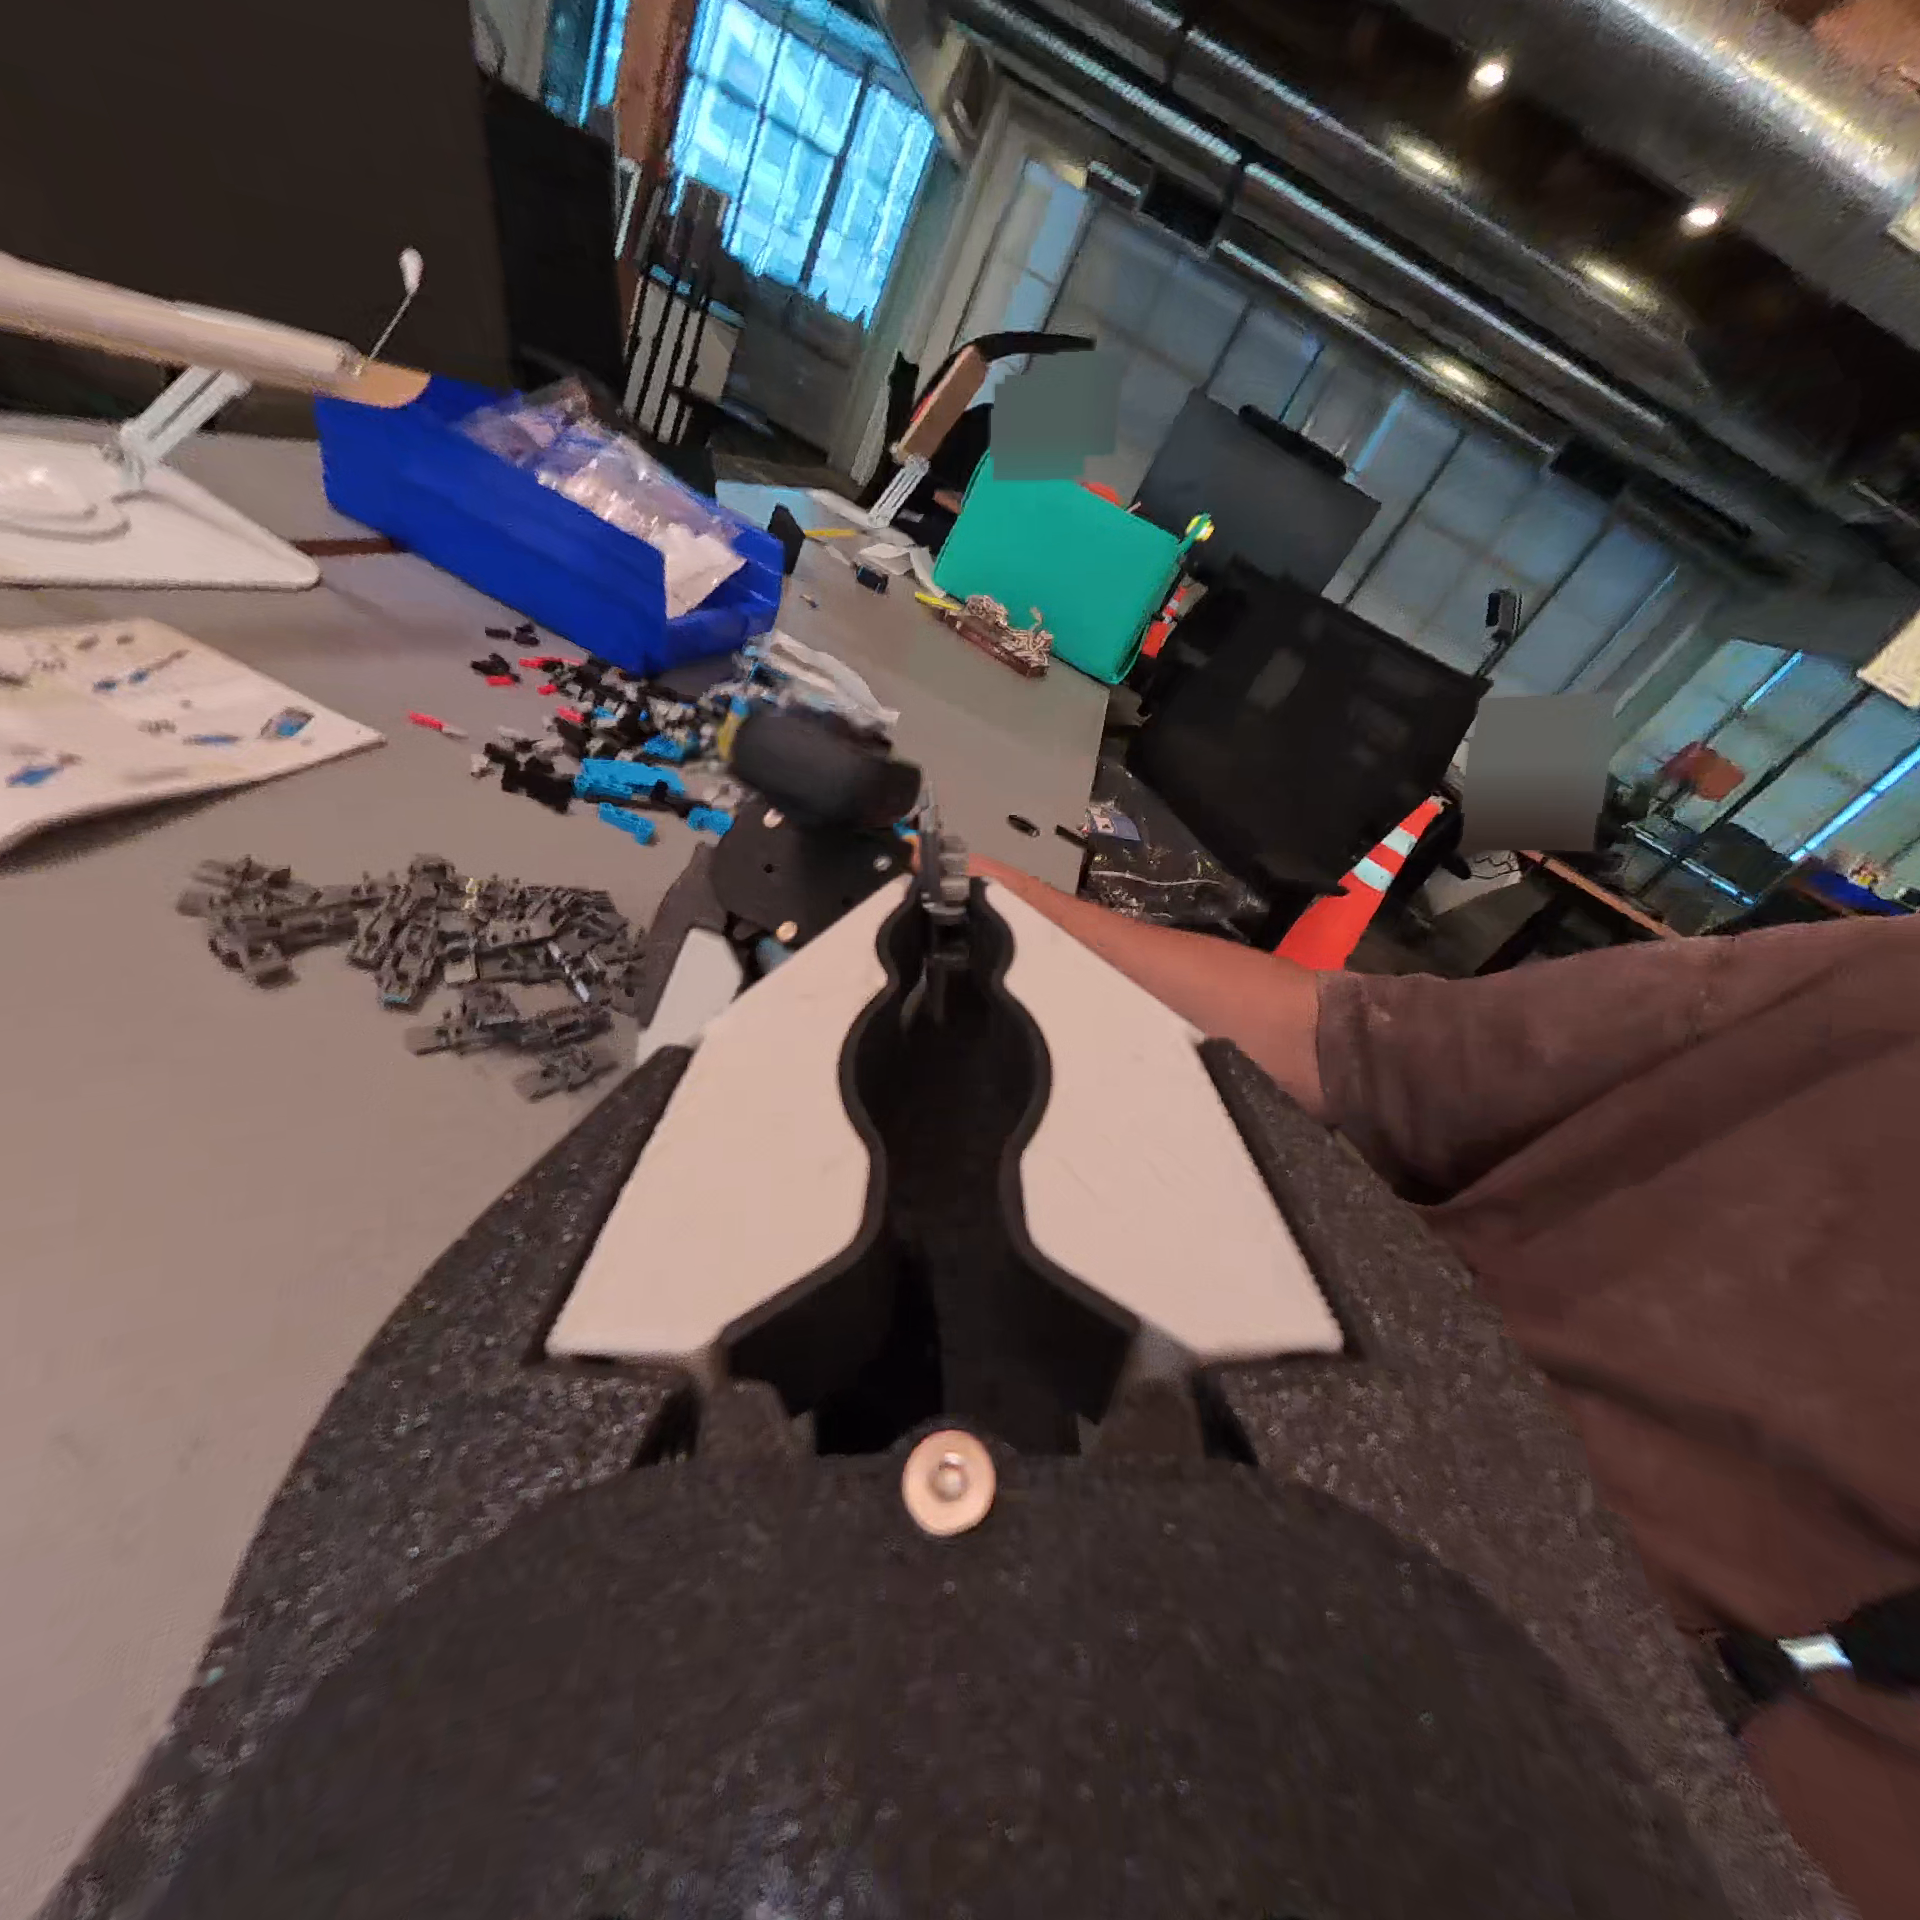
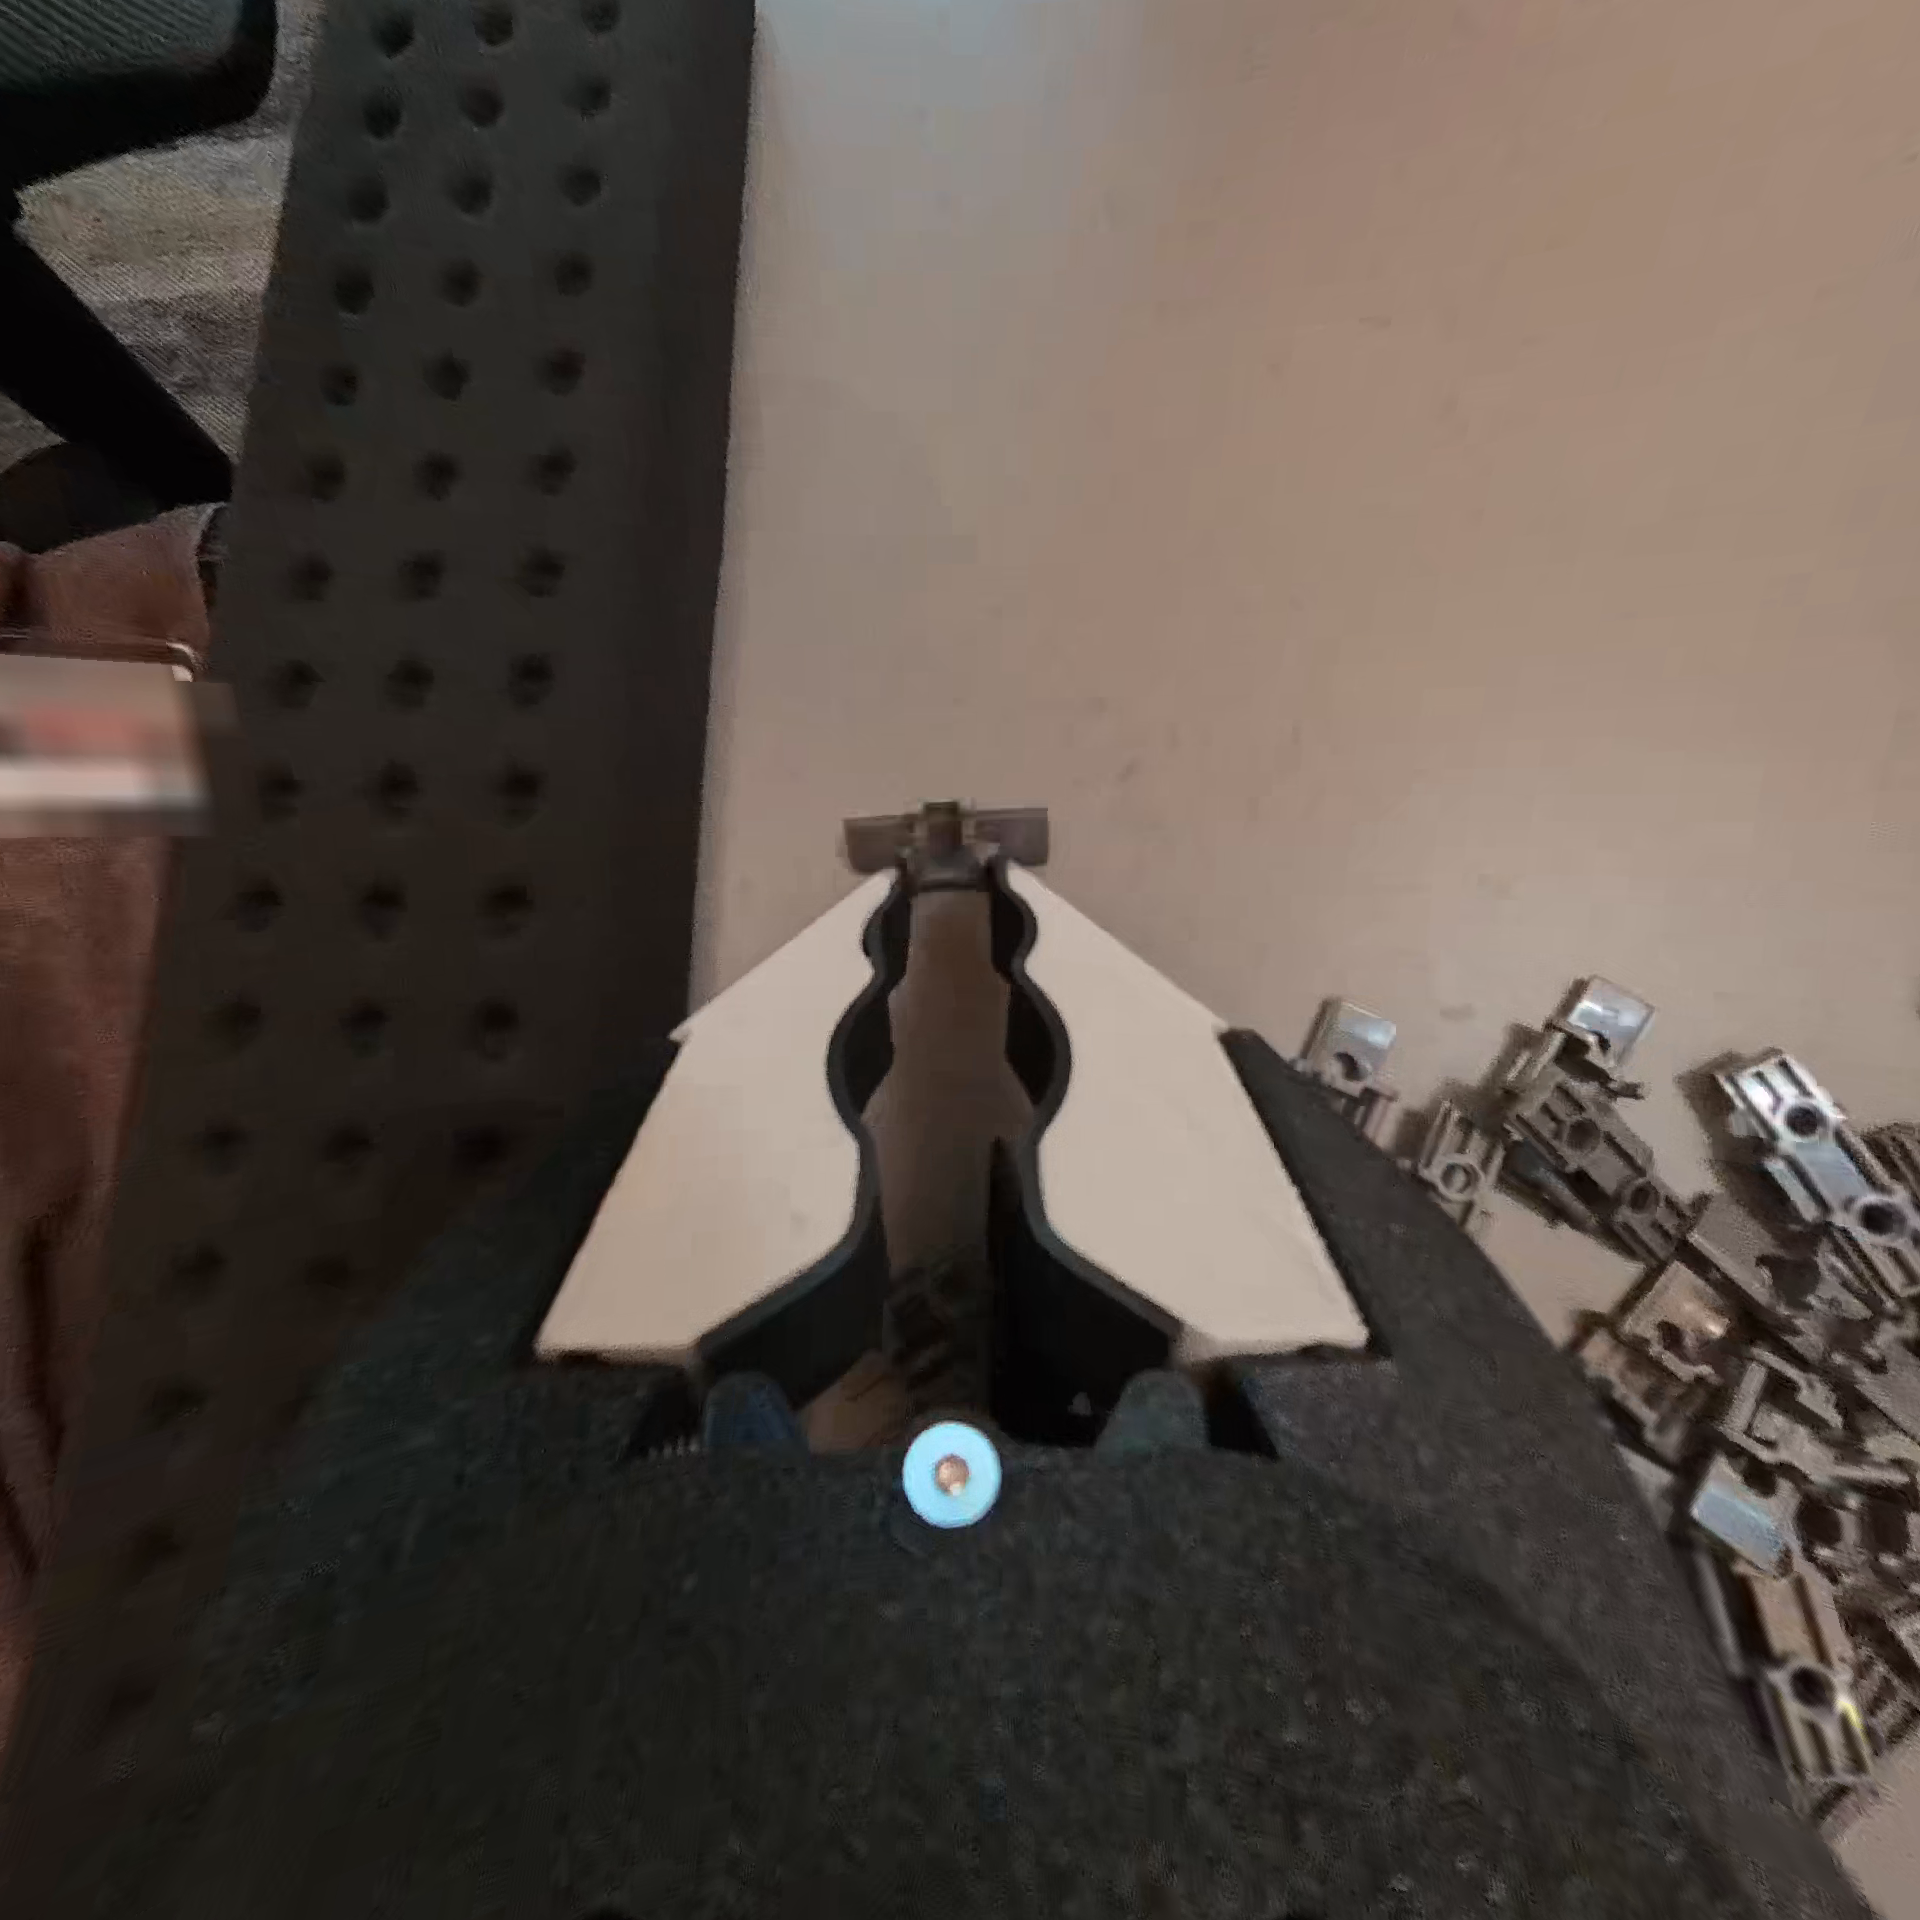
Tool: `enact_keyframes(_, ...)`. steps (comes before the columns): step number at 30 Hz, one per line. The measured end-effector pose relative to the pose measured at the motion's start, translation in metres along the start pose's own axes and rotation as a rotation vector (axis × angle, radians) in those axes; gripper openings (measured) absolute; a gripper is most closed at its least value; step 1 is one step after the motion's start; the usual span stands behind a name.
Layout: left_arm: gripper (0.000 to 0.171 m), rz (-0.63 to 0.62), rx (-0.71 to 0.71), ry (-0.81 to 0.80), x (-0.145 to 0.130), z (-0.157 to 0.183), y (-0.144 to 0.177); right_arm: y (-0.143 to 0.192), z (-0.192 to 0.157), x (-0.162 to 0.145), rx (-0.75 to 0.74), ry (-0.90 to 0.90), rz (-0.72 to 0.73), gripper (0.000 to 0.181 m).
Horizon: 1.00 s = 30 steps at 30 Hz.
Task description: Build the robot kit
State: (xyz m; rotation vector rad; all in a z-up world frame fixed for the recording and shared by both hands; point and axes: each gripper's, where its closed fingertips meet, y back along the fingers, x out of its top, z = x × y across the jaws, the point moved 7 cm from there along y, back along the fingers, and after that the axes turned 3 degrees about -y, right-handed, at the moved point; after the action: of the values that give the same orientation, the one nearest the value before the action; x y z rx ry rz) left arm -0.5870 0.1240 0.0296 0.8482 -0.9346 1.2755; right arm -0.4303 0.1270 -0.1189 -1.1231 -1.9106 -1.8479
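Both jaws pinched: left gripper (image 1: 943, 902) on a small dark part (image 1: 940, 868); right gripper (image 2: 943, 868) on a rigid, light grey plastic link (image 2: 943, 834), held at its centre.

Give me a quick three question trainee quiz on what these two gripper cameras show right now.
1. True or false: the right gripper is shut on a small grey piece.
2. What colour is the bin on the table?
3. The heap of grey pieces lies on which side in the right wrist view: A left, B right?

Key: 1 true. 2 blue. 3 B.
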Motion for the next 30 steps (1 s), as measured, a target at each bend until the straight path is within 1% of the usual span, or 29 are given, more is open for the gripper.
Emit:
enact_keyframes(2,0.007,-0.049,0.068,0.025,-0.007,-0.012,0.001,0.002,0.0,0.002,-0.066,0.048,-0.013,0.015)
enact_keyframes(4,0.007,-0.067,0.109,0.068,-0.011,-0.021,0.004,0.011,-0.003,0.012,-0.181,0.142,0.019,0.015)
enact_keyframes(6,0.007,-0.054,0.124,0.112,-0.011,-0.026,0.006,0.03,-0.015,0.034,-0.286,0.244,0.088,0.015)
enact_keyframes(8,0.007,-0.065,0.146,0.101,-0.011,-0.027,0.006,0.049,-0.028,0.058,-0.434,0.358,0.104,0.014)
enact_keyframes(10,0.007,-0.096,0.178,0.064,-0.011,-0.025,0.005,0.064,-0.046,0.08,-0.576,0.481,0.073,0.015)
enact_keyframes(12,0.007,-0.115,0.193,0.036,-0.009,-0.02,0.002,0.072,-0.061,0.095,-0.67,0.56,0.037,0.014)
enact_keyframes(16,0.007,-0.133,0.212,0.014,-0.006,-0.012,-0.001,0.075,-0.077,0.108,-0.81,0.653,-0.028,0.014)
enact_keyframes(18,0.007,-0.126,0.192,0.003,-0.004,-0.007,-0.002,0.076,-0.079,0.11,-0.854,0.68,-0.051,0.014)
enact_keyframes(21,0.007,-0.13,0.209,-0.009,-0.002,-0.006,-0.001,0.076,-0.075,0.109,-0.905,0.687,-0.081,0.014)
enact_keyframes(24,0.007,-0.137,0.205,-0.009,-0.003,-0.007,-0.001,0.078,-0.079,0.112,-0.878,0.671,-0.035,0.014)
enact_keyframes(30,0.007,-0.088,0.159,-0.001,-0.004,-0.009,-0.002,0.079,-0.081,0.115,-0.905,0.692,-0.053,0.014)
